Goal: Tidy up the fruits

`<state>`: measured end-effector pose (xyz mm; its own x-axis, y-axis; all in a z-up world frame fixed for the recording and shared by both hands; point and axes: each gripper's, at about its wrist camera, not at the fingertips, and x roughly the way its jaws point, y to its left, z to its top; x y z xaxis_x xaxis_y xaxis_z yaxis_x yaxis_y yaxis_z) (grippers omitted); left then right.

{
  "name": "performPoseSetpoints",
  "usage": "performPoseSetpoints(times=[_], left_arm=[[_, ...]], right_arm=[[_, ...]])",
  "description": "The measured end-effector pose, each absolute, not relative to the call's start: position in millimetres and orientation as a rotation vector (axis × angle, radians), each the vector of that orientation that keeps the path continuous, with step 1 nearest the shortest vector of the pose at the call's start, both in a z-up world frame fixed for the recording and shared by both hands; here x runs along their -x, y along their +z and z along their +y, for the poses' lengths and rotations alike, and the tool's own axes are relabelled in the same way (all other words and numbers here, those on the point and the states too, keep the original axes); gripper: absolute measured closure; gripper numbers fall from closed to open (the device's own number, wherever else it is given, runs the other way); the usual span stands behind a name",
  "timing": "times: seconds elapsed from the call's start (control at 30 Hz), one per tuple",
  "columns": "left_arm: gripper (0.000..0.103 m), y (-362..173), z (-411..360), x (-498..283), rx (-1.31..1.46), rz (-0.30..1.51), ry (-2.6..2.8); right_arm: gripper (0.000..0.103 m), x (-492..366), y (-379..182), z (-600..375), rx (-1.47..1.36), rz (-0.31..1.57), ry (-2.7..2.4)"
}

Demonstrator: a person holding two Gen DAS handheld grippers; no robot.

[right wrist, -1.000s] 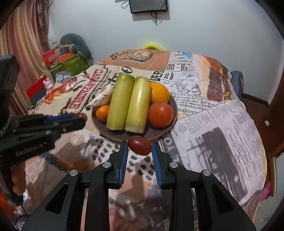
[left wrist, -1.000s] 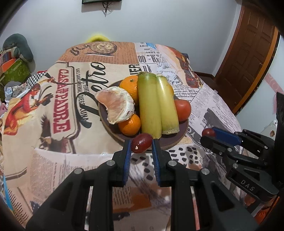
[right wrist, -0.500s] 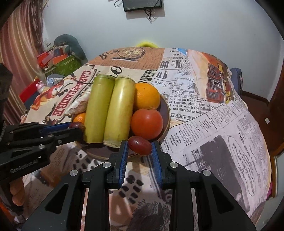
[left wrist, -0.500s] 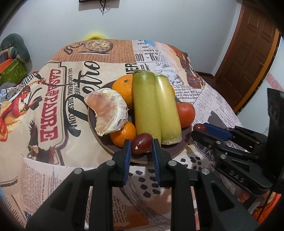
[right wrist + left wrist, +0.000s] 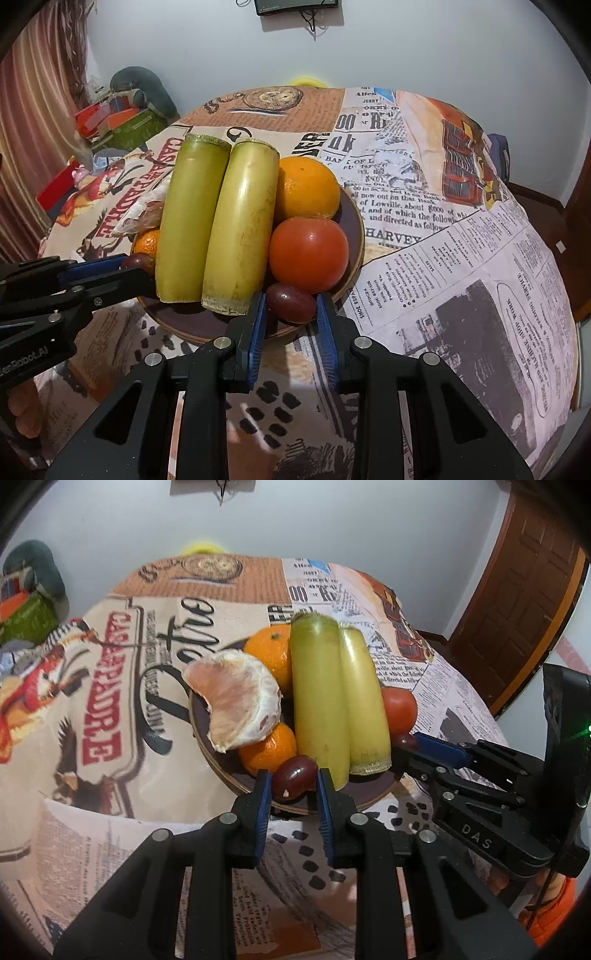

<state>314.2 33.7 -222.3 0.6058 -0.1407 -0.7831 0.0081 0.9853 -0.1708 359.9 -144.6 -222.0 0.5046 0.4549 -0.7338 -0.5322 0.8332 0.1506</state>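
both grippers have closed in on the plate (image 5: 295,806) on the desk: left gripper (image 5: 291,781) and right gripper (image 5: 290,304) each with jaws clamped on a dark grape (image 5: 293,777) (image 5: 290,302), now over the rim, ready to release.

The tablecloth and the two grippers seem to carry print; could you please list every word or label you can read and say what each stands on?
"CASA DEL PADRE": red letters on the tablecloth, partly distorted.
"HARVEY": newspaper print on the tablecloth, beside the plate.
"BANK OF L...", "of Lowville, about 8000 of wh...": same newspaper print.
"DAS": body of the right gripper.
"...enRobot.AI": body of the left gripper, start cut off.
The remaining small newsprint is too fine or blurred to read.
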Motion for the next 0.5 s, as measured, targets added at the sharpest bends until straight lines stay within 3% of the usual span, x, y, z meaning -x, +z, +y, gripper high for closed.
performPoseSetpoints(times=[0.2, 0.27, 0.33, 0.5], left_arm=[[0.075, -222.5, 31.7, -313.3, 0.135, 0.914, -0.075], [0.069, -222.2, 33.0, -313.7, 0.148, 0.915, -0.081], [0.049, -220.8, 33.1, -312.5, 0.143, 0.908, -0.067], [0.047, -213.9, 31.8, -307.0, 0.136, 0.889, -0.065]], right_arm=[[0.077, -359.9, -222.4, -143.5, 0.113, 0.855, 0.588], [0.075, -360.6, -222.4, -144.0, 0.112, 0.862, 0.586], [0.071, -360.2, -222.1, -145.0, 0.116, 0.864, 0.581], [0.062, -355.2, -215.2, -149.9, 0.118, 0.847, 0.573]])
